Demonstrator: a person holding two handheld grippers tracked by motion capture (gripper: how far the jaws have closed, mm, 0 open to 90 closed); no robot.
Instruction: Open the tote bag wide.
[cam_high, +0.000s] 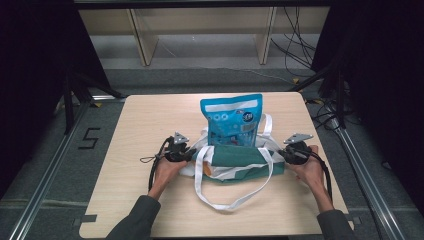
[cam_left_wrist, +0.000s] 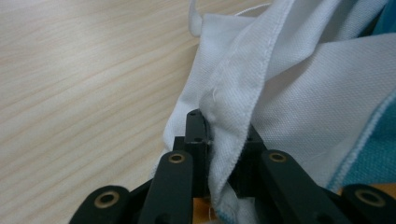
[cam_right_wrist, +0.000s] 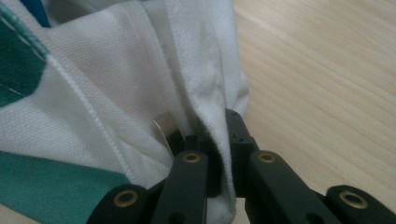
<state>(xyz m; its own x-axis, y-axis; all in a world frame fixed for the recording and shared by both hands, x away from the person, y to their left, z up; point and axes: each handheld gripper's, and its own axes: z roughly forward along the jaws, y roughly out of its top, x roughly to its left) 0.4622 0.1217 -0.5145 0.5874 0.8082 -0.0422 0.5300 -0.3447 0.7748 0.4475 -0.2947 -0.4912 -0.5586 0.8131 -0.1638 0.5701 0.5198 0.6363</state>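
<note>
A green and white cloth tote bag lies on the wooden table, its long white straps looping toward the front edge. A blue snack pouch stands upright in the bag's far opening. My left gripper is shut on the bag's left white edge; a seamed fold of cloth is pinched between its pads. At the bag's right end, my right gripper is shut on the white edge there, with the fold squeezed between the jaws.
The table's front edge lies near the person's sleeves. Metal rails run along both sides on the floor. Pale shelving and loose cables stand beyond the far edge.
</note>
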